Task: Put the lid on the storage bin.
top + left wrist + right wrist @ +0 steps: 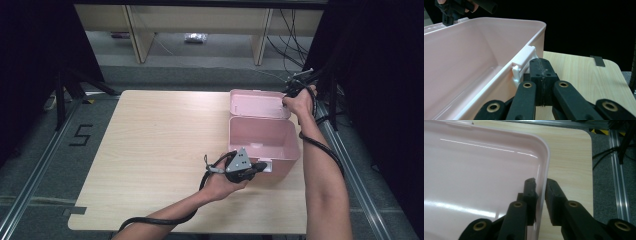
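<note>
Straddling the raised lid rim, right claw pinches it. Left claw, pressed together, touches the latch. Pink storage box interior bare.

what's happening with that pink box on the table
A person works on an open pink box on a wooden table. The right gripper has its jaws astride the rim of the raised lid. The left gripper, jaws shut, sits by the white latch on the box's front wall.
</note>
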Motion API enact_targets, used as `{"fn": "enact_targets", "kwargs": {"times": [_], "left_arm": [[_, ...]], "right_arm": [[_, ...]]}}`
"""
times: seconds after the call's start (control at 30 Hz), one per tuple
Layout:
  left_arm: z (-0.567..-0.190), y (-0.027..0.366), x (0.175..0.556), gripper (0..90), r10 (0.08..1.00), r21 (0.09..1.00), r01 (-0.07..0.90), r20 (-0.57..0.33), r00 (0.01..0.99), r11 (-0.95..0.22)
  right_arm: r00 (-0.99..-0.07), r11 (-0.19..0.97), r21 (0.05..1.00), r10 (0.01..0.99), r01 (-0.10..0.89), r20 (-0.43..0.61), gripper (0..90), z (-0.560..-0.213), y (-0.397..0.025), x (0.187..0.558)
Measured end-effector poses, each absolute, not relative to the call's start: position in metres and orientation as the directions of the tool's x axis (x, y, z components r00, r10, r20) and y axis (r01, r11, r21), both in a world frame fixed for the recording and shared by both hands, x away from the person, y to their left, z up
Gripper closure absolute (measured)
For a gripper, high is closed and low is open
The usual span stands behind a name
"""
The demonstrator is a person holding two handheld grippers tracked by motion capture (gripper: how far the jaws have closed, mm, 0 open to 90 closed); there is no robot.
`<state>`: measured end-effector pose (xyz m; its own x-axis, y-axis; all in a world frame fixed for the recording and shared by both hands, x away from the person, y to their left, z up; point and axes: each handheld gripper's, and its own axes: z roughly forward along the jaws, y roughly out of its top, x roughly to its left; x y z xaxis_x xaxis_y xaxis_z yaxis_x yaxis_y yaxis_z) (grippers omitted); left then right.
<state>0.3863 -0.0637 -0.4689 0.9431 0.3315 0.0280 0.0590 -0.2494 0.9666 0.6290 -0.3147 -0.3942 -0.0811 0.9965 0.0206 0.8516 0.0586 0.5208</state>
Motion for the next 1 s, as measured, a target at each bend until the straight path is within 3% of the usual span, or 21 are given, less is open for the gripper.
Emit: {"fn": "enact_targets", "kwargs": {"times": [0.37,0.47,1.0], "left_arm": [[-0.469,-0.064,0.386,89.7,0.333,0.966,0.059,0.029,0.943,-0.251],[-0.469,-0.064,0.386,89.7,0.334,0.967,0.062,0.026,0.942,-0.249],[-0.468,-0.068,0.383,89.8,0.349,0.961,0.075,0.023,0.937,-0.264]], "right_arm": [[-0.095,0.082,0.521,0.995,0.849,-0.003,84.1,-0.393,-0.317,0.629],[-0.059,0.035,0.514,0.998,0.857,0.030,84.9,-0.391,-0.315,0.627],[-0.064,0.016,0.556,0.996,0.831,0.068,86.9,-0.377,-0.319,0.619]]}}
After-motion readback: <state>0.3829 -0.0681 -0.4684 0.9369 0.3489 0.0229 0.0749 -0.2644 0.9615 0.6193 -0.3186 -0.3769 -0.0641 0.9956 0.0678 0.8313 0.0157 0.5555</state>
